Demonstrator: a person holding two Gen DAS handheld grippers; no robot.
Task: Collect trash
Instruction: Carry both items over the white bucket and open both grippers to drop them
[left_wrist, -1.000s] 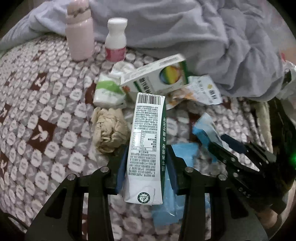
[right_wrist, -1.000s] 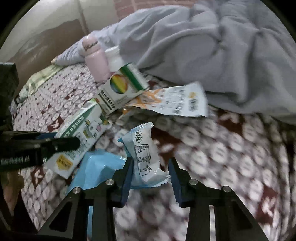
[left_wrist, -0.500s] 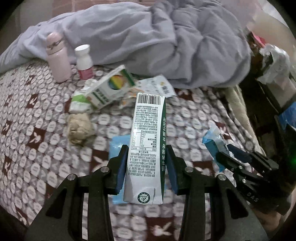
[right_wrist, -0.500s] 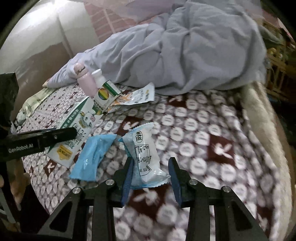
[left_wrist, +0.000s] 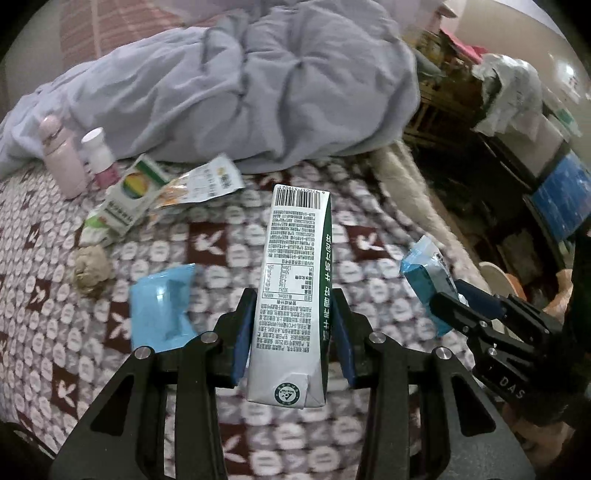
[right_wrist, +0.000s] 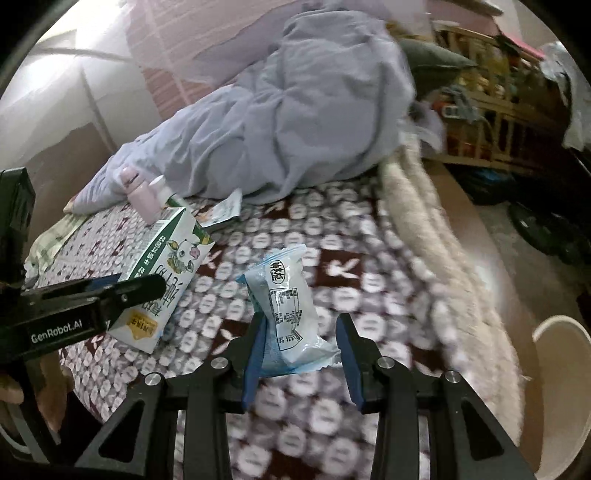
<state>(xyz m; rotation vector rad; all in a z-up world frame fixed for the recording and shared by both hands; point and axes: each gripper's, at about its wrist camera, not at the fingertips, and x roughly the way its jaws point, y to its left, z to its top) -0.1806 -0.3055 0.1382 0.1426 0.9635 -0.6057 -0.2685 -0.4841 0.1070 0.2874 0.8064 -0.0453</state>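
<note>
Two grips are loaded: our left gripper (left_wrist: 293, 326) pinches the milk carton (left_wrist: 295, 291) at its lower half, jaws narrowed to its width, while our right gripper (right_wrist: 301, 354) clamps a blue snack wrapper (right_wrist: 288, 306) by one slack edge. Both hang above the patterned blanket (left_wrist: 229, 236). We judge the wrapper could slide free in transit; more trash lies on the blanket beside the carton.

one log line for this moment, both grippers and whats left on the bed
left gripper: shut on green-and-white milk carton | right gripper: shut on pale blue snack wrapper | left on bed: flat blue packet, crumpled brown paper ball
</note>
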